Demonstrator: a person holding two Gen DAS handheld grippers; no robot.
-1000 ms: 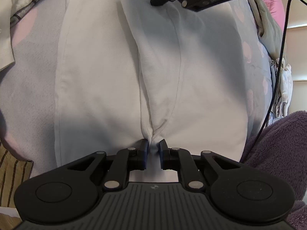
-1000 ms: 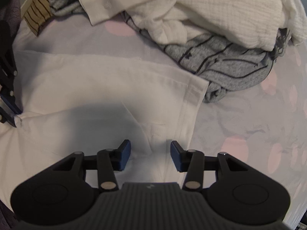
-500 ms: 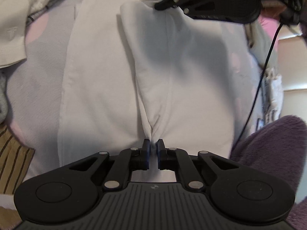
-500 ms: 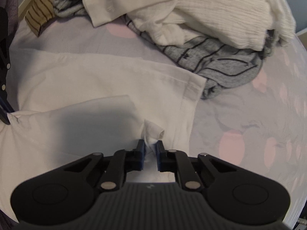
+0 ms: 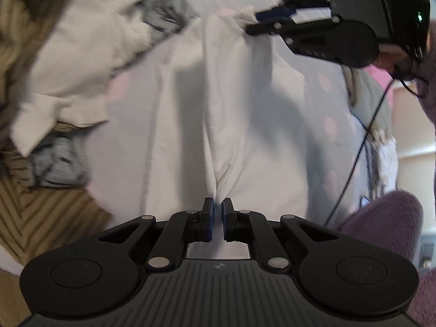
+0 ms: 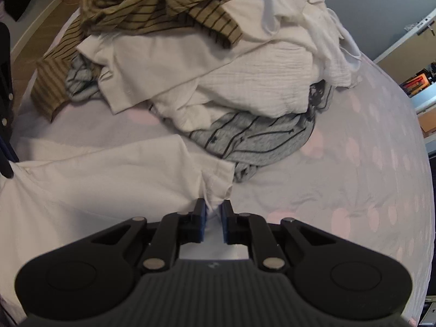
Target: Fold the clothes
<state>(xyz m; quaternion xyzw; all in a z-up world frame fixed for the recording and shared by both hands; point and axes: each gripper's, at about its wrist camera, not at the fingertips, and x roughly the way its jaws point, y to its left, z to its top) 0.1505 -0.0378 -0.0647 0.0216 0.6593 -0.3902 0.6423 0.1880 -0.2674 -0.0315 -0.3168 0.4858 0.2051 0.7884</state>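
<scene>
**Two grippers pinching one white garment**

Both pinch the same white garment (image 5: 239,103), which lies on a spotted sheet (image 6: 340,179).

Left gripper (image 5: 216,208): jaws pressed nearly together, a gathered ridge of cloth caught between the pads. The fabric runs taut straight ahead of it to the right gripper (image 5: 256,23), which grips the far end at upper right.

Right gripper (image 6: 212,209): jaws have just been closing, now clamped on a bunched corner of the garment near its hemmed edge. Left gripper's fingers (image 6: 6,163) sit at its far left, on the other end of the cloth.

Pile of clothes (image 6: 218,68) ahead of the right gripper: striped tan, white and grey pieces, just beyond the garment. Purple sleeve (image 5: 381,218) right of the left gripper.
</scene>
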